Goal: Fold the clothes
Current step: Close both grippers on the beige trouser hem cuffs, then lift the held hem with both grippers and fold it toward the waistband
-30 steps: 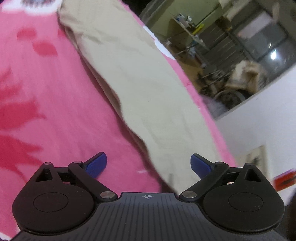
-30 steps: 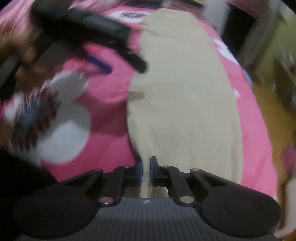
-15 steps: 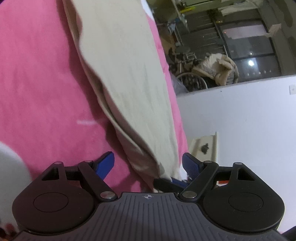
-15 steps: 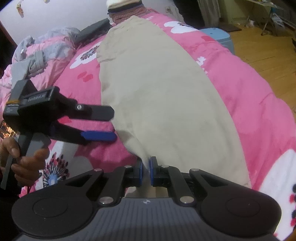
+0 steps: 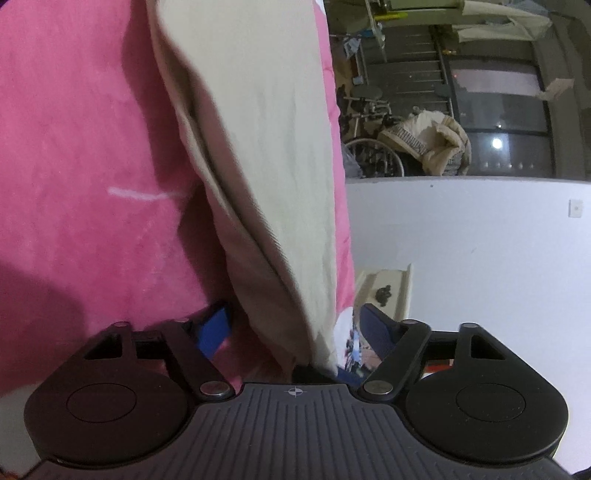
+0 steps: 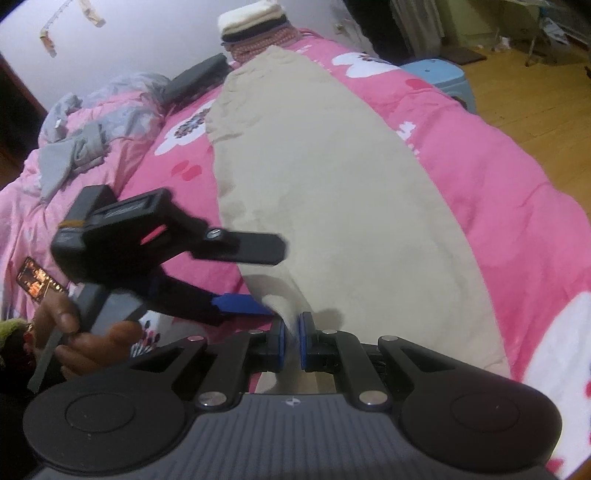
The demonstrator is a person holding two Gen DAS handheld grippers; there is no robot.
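Right tongs [image 6: 291, 338]: pressed together, pinching the near edge of the tan pants [image 6: 332, 206].
Left tongs [image 5: 295, 330]: spread wide, one finger on each side of the pants' edge, not squeezing.
Pants: spread long on the pink blanket [image 6: 498, 177] of the bed.
Only the right view shows: a hand [image 6: 85, 332] holding the left tongs, and stacked clothes [image 6: 255, 29] at the far end.
Only the left view shows: a white wall [image 5: 480, 240] and a dark window [image 5: 498, 96].

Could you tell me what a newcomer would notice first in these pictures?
A long beige garment stretches lengthwise across the pink floral bedspread. The right gripper pinches its near end, while the left gripper stands open around the same end, beside it.
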